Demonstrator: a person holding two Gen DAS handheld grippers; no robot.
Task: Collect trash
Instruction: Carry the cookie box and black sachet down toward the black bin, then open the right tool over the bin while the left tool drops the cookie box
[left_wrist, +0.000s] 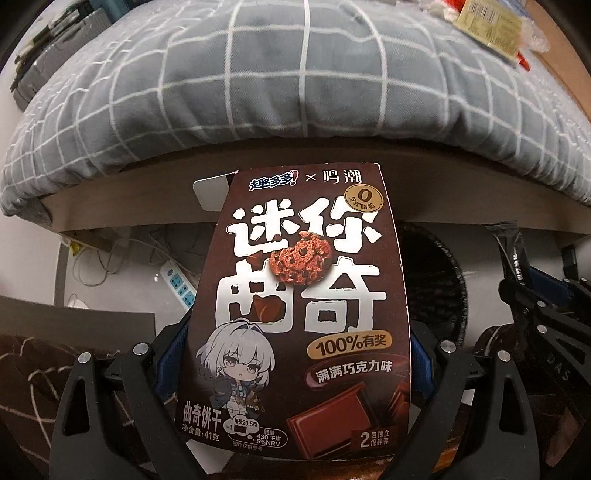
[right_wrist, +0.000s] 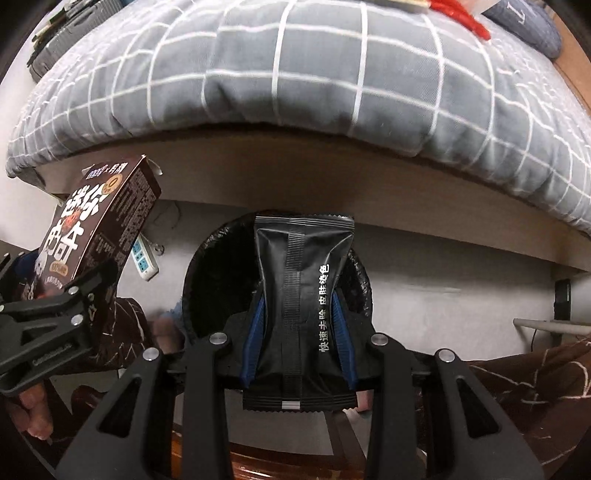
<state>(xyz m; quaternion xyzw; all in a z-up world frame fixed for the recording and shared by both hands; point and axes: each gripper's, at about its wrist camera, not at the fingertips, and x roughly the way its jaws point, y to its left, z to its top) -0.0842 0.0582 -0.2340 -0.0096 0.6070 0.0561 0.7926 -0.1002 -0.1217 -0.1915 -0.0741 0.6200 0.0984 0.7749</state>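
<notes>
My left gripper (left_wrist: 295, 354) is shut on a brown cookie box (left_wrist: 299, 295) with white Chinese lettering, held upright in front of the bed. The same box (right_wrist: 96, 225) and left gripper (right_wrist: 70, 295) show at the left of the right wrist view. My right gripper (right_wrist: 299, 325) is shut on a black foil sachet (right_wrist: 303, 295), held upright over a round bin lined with a black bag (right_wrist: 221, 266). The sachet (left_wrist: 511, 251) and right gripper (left_wrist: 535, 314) show at the right of the left wrist view, beside the bin (left_wrist: 439, 280).
A bed with a grey checked quilt (left_wrist: 258, 81) and a wooden frame (right_wrist: 295, 192) overhangs the bin. A white power strip (left_wrist: 179, 288) with cables lies on the floor at left. Packaging (left_wrist: 491, 26) lies on the bed. A dark patterned fabric (right_wrist: 535, 376) is at right.
</notes>
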